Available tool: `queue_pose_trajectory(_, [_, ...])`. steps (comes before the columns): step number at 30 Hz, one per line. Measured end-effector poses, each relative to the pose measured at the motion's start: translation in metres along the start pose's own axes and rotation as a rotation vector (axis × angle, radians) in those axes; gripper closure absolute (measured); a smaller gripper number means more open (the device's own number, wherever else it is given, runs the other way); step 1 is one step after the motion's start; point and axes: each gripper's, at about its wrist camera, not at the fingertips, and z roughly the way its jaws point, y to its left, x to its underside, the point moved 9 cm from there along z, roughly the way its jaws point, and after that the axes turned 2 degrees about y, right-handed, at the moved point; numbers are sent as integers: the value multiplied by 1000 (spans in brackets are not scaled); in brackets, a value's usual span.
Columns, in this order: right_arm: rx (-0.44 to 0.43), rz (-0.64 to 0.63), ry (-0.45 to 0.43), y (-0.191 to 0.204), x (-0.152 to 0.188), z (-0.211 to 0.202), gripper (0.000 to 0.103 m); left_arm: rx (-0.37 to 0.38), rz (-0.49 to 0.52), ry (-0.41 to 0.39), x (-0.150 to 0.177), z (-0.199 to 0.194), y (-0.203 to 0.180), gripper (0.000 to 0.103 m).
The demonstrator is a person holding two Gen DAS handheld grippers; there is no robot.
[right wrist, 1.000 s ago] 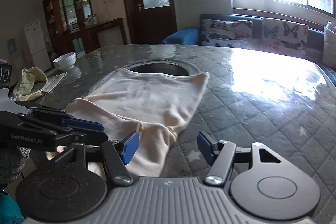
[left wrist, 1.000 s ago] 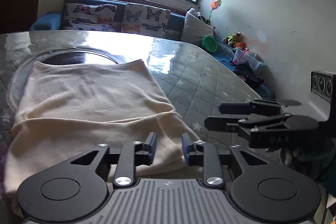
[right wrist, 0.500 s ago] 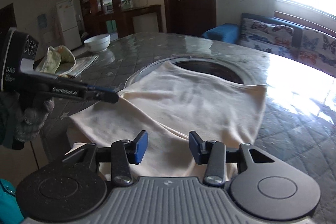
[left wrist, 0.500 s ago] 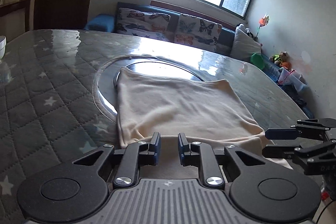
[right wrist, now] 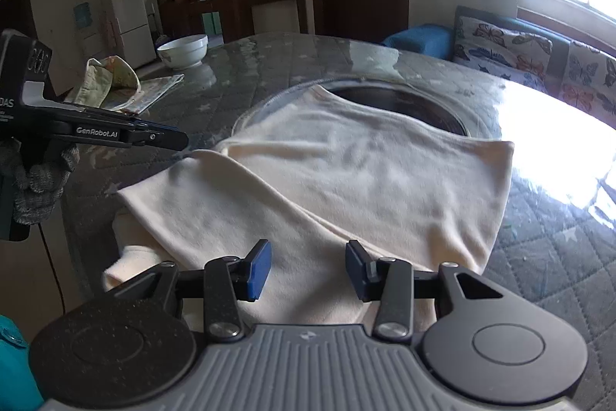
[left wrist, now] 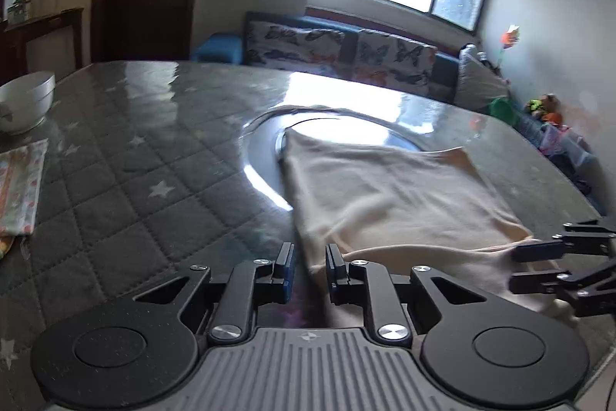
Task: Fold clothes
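Two claws (left wrist: 310, 266) (right wrist: 308, 270) over cream garment (right wrist: 346, 180), both w/ jaws apart, nothing gripped.

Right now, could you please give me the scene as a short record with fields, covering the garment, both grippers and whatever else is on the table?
garment: cream garment, partly folded, lying flat on the table
left gripper: jaws narrowly apart at the garment's near left corner, nothing clamped
right gripper: jaws apart above the near edge, nothing clamped
bowl: white, far left corner
patterned cloth: bunched near the bowl
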Motion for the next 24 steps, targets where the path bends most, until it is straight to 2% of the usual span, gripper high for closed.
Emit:
queue_pose_trajectory(3, [7,-9,14,-1,3,3,60,11,56,25,7,8,-13,84])
queue_pose_trajectory(7, [21,-30,27,-1,10,-1,60,-15,79,73,21,15,-10,81])
queue_pose_trajectory(13, [27,-60,9,7,15,-23,60,-20,121,28,15,-9,-18,82])
queue_pose_trajectory(19, [43,-78,35,14,33,-24,70,23,203,39,28,-13,-45,82])
queue_pose_trajectory(24, [57,-89,24,17,36,-32,71,18,213,78,44,-8,-44,82])
